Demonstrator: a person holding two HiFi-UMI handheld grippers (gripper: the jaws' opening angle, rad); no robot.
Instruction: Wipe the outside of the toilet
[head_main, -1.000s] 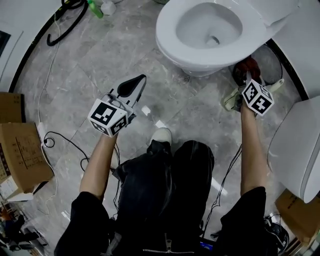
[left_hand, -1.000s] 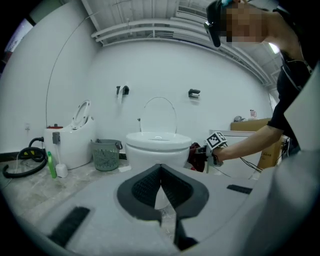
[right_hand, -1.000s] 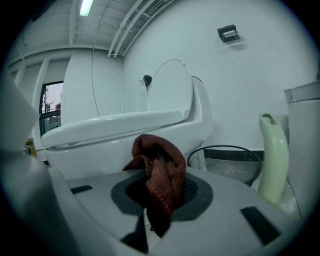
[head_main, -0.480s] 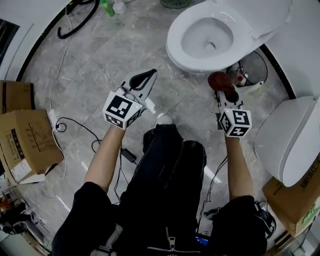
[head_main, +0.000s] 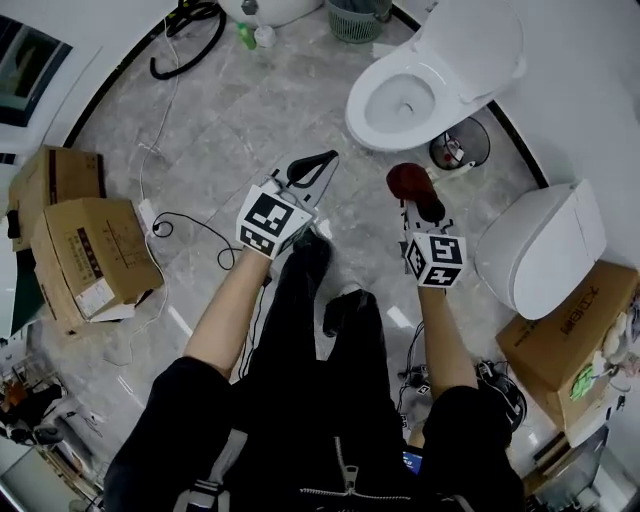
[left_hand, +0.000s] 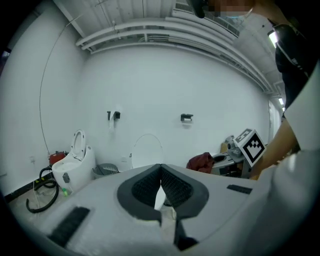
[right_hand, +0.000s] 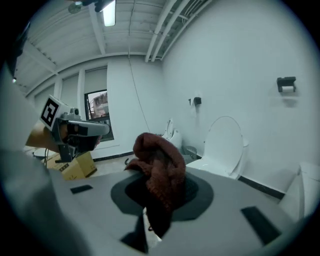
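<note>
The white toilet stands at the upper right with its lid up; in the left gripper view the toilet is ahead by the wall, and in the right gripper view the toilet is to the right. My right gripper is shut on a dark red cloth, held in the air short of the bowl. The cloth bunches over the jaws and hides their tips. My left gripper is shut with nothing in it, raised to the left of the cloth.
A second white toilet stands at the right, with a cardboard box beside it. A small waste bin sits by the toilet's base. Cardboard boxes, cables and a black hose lie to the left. A basket stands at the back.
The view has risen and pulled back from the toilet. My right gripper came up from beside the toilet's base with the cloth. The left gripper rose too.
</note>
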